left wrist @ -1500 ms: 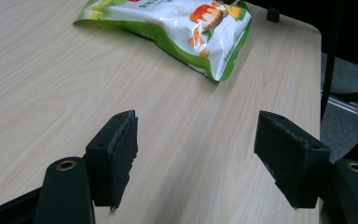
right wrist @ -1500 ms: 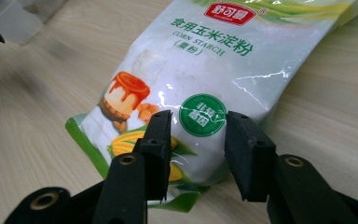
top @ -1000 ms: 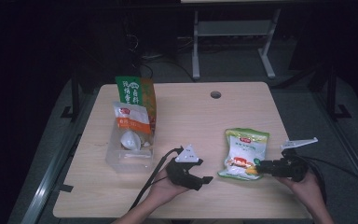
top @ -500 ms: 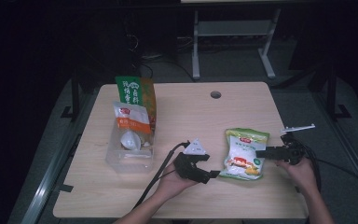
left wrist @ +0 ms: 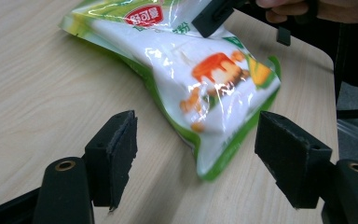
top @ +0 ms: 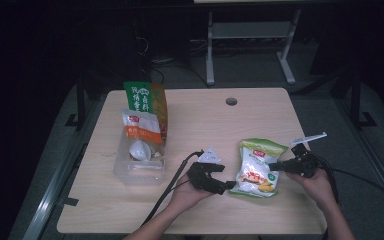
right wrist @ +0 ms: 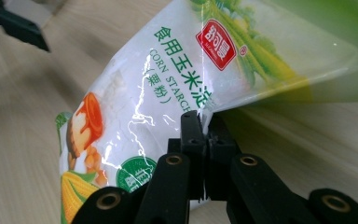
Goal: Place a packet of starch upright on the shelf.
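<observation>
Between my right gripper's [right wrist: 204,135] just-closed jaws sits the edge film of the corn starch bag [right wrist: 168,88], soft, slick, powder-heavy, its lower corner ahead of my left gripper's [left wrist: 196,158] spread jaws.

A light wooden table [top: 190,120] with a round cable hole [top: 231,101] is seen. A corn starch bag [top: 258,167] lies on it between the two sets of jaws, its edge pinched in the right-hand pair. A clear plastic bin [top: 139,167] stands beyond the left-hand jaws, to their left.
</observation>
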`<state>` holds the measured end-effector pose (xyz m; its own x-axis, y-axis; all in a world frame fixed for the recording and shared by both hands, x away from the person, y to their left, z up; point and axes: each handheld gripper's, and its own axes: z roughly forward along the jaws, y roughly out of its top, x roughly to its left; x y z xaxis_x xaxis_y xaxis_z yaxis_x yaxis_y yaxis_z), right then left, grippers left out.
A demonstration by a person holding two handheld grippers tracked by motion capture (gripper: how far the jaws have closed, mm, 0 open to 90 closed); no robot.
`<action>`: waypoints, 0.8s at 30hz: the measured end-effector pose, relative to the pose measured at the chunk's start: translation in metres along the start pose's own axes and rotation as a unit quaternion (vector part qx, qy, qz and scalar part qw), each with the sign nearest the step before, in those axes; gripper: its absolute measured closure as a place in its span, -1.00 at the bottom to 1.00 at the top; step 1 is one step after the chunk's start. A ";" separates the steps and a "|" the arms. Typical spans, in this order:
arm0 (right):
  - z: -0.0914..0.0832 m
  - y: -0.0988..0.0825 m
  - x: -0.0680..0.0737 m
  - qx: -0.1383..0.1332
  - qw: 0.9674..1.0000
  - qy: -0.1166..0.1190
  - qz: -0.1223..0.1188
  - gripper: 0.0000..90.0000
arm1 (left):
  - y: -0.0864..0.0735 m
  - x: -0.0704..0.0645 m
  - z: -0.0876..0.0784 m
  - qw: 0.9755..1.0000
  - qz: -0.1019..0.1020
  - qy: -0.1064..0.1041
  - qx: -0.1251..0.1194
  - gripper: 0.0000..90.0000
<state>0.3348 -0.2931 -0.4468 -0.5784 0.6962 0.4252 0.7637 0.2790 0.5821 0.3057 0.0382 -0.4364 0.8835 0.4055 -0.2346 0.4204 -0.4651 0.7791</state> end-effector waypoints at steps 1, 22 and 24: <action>-0.001 0.000 0.003 -0.004 1.000 0.003 -0.006 0.97 | 0.000 0.002 0.002 1.000 -0.003 -0.001 0.006 -0.35; -0.016 0.006 0.051 -0.084 0.991 0.034 -0.102 0.98 | 0.016 0.024 0.020 0.993 -0.080 -0.081 -0.009 0.48; -0.014 0.008 0.055 -0.088 0.990 0.036 -0.108 0.98 | 0.017 0.023 0.017 0.994 -0.078 -0.069 -0.016 0.63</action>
<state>0.3053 -0.2621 -0.4092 -0.7470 0.5819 0.3216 0.5615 0.2931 0.7738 0.3366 0.0264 -0.4387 0.8290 0.3587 -0.4291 0.5495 -0.3796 0.7443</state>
